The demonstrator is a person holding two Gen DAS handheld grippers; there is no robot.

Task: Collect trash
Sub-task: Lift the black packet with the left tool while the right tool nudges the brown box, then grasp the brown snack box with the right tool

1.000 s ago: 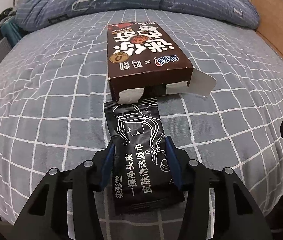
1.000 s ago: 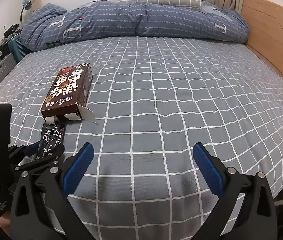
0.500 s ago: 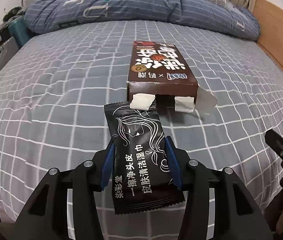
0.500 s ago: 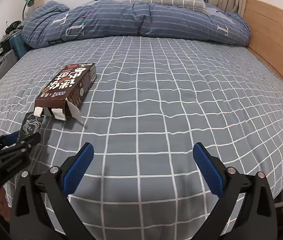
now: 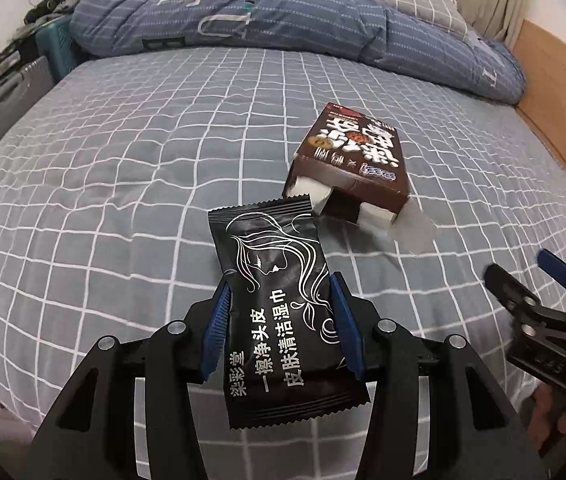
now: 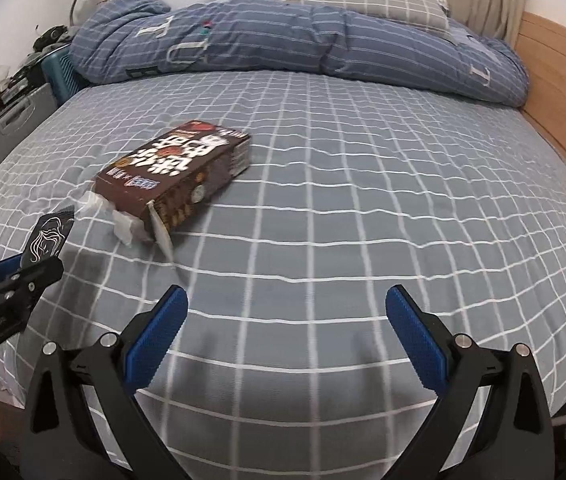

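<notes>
- Broadly, a bed [image 6: 363, 208] under a grey sheet with a white grid fills both views; a rolled blue striped duvet [image 6: 303, 44] lies across its far end.
- A dark brown snack box [image 5: 353, 164] with white characters lies flat on the sheet, its near end torn open, pale flaps splayed out.
- Just short of that open end, a black sachet [image 5: 279, 304] is lifted off the sheet. It is glossy, with crimped ends, a white line drawing of a long-haired woman and white Chinese text.
- Left gripper [image 5: 281, 328]: blue pads pinch the sachet's lower half from both sides.
- Right gripper [image 6: 287, 328]: jaws spread wide with nothing between them, above the near sheet, right of the box.
</notes>
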